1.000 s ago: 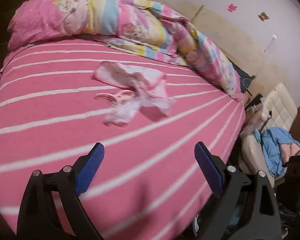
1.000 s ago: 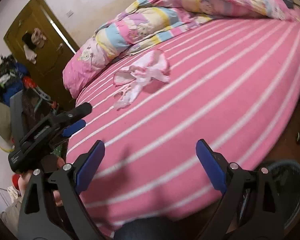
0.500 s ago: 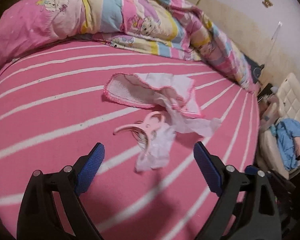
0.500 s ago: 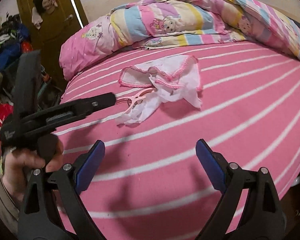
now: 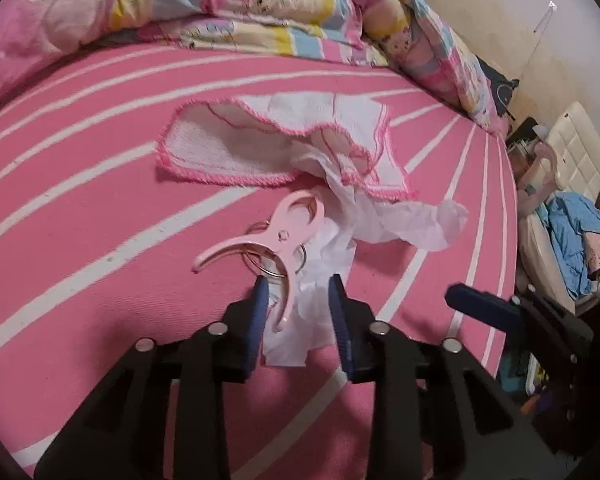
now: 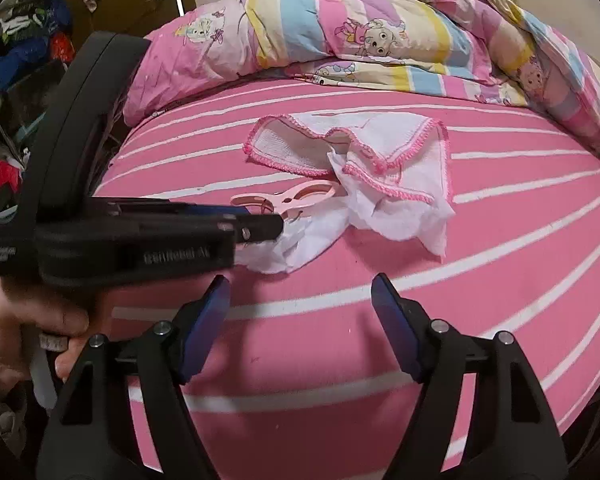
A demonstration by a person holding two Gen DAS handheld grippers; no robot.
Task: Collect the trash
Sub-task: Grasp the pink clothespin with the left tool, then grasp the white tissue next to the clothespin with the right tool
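Left wrist: left gripper [image 5: 298,300] astride tissue [image 5: 312,304].

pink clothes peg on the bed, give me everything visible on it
The pink clothes peg looks like pale plastic, with two curved handles, a pivot pin and a metal spring ring. It lies flat on the striped bed sheet, partly over the white tissue. One handle sits between the left gripper fingers, jaws narrowed, contact unclear.

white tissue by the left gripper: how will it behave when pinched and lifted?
The tissue looks thin and crumpled, so probably floppy and very light. It runs under the pink clip and cloth, so it may drag them or tear.
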